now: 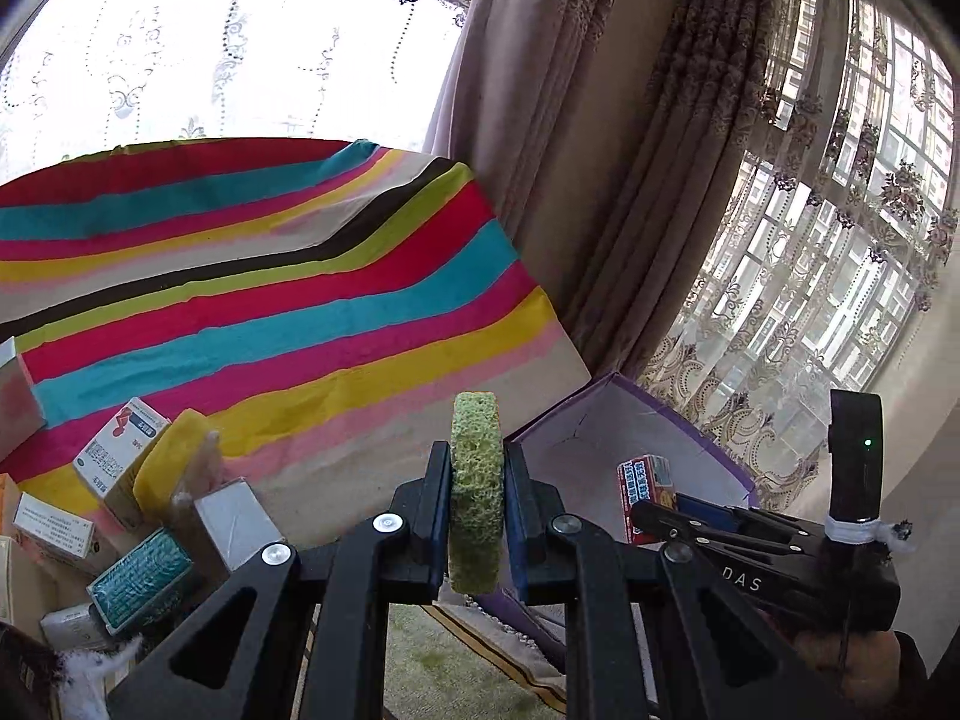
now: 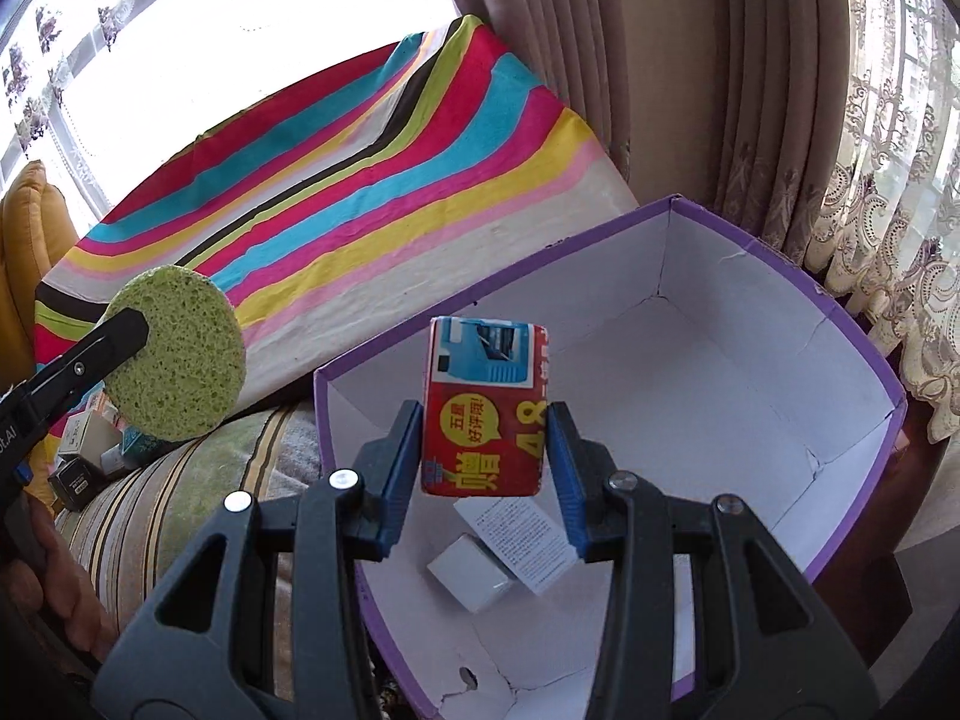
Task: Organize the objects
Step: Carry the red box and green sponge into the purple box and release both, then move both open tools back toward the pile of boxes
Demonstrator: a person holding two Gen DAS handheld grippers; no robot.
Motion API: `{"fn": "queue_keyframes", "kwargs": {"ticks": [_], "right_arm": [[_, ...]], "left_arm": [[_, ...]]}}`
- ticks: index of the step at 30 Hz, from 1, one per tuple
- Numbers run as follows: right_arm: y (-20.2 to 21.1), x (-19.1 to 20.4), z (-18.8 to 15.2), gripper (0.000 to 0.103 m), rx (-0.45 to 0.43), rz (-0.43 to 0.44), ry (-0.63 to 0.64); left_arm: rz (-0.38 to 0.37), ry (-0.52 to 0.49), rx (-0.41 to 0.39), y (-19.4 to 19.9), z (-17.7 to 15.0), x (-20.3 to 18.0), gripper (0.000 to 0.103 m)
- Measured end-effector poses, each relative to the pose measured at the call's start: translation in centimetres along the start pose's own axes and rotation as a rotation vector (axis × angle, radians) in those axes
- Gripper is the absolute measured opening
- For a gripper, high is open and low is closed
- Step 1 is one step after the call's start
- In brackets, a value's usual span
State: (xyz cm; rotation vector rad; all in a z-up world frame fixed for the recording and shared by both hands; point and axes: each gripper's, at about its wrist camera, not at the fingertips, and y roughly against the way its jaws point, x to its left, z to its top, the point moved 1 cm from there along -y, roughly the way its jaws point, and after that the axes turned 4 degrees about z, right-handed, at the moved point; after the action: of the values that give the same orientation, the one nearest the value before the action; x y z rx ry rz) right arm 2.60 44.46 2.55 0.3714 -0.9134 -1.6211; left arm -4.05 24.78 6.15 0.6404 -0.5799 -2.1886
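Clamping a round green sponge (image 1: 477,495) edge-on, left gripper (image 1: 477,480) near the striped cloth (image 1: 270,300) | right gripper (image 2: 486,420) pinching a red-and-blue carton (image 2: 485,405) above the purple box (image 2: 870,360), two white packets (image 2: 498,558) inside.

Both wrist views look down along their claws, sharing the striped cloth (image 1: 240,276) and purple box (image 2: 864,360).

You face bright windows (image 1: 840,228) hung with embroidered lace sheers (image 1: 180,60) and heavy taupe drapes (image 1: 540,120); daylight floods a striped cloth (image 1: 270,276), and a striped rug (image 2: 180,510) lies below.
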Motion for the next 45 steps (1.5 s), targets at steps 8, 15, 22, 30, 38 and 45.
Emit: {"fn": "queue_keyframes", "kwargs": {"ticks": [8,15,22,30,38,45], "right_arm": [[0.1,-3.1,-0.1,0.046,-0.008,-0.072,-0.046],[-0.1,-3.6,0.1,0.047,-0.004,-0.102,-0.044],[-0.4,-3.0,-0.3,0.065,0.018,-0.087,-0.031],[-0.4,-1.8,-0.4,0.066,0.031,-0.058,-0.014],[-0.4,1.6,-0.7,0.066,0.046,-0.018,0.062],[0.0,3.3,-0.6,0.070,0.049,0.014,0.073]], "left_arm": [[-0.067,-0.007,0.043,-2.1,0.1,-1.6,0.018],[-0.069,0.015,0.068,-2.9,0.0,-1.5,0.022],[-0.057,0.045,0.055,-2.2,-0.2,-0.5,0.034],[-0.055,0.076,0.043,-0.8,-0.7,0.7,0.043],[-0.023,0.130,0.029,1.0,-1.7,2.9,0.047],[0.024,0.167,0.006,3.2,-2.7,5.2,0.048]]}}
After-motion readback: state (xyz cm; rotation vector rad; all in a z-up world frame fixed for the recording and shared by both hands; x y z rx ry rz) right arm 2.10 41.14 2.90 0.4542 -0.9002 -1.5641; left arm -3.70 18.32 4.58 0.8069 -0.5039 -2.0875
